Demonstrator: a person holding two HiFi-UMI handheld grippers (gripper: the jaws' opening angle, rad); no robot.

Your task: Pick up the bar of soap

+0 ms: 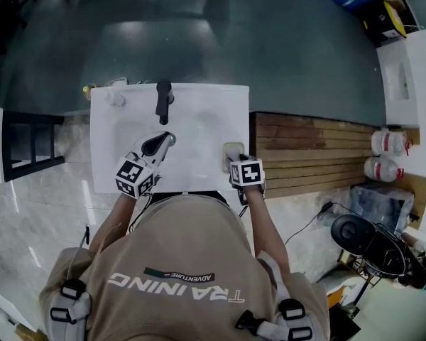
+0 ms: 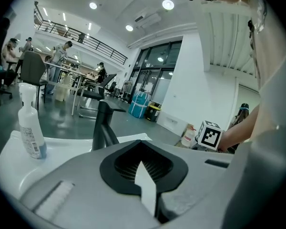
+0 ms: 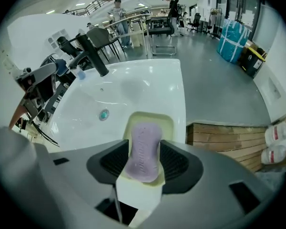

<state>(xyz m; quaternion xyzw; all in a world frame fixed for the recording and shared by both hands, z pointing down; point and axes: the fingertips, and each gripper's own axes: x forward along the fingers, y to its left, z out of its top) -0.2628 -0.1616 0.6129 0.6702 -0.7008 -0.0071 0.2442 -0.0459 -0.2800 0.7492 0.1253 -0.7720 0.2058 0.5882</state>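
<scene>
hovering over the right rim of the white sink, the right gripper points steeply down at the bar of soap; the soap is a pale lilac oval lying lengthwise in a cream soap dish on the basin's right edge, beside the wooden counter; the jaws stand wide apart, one ribbed pad on each side of the bar, and the pads look close to its long edges without pressing on them; the step in hand reads as the approach, with the gripper lined up but no grip taken, so the pick-up itself is not yet done; the left gripper is held low over the basin near the black faucet, its jaws closed together with nothing between them, and it seems to play no part here; a spray bottle stands at the far left corner of the sink; the next move probably calls for sinking a little further so the pads reach the bar's sides above the dish rim, closing on the narrow width, then lifting straight up; the soap may be slick, so a firm, centred squeeze seems wise, and the dish could tip or ride up if a pad catches its wall.
</scene>
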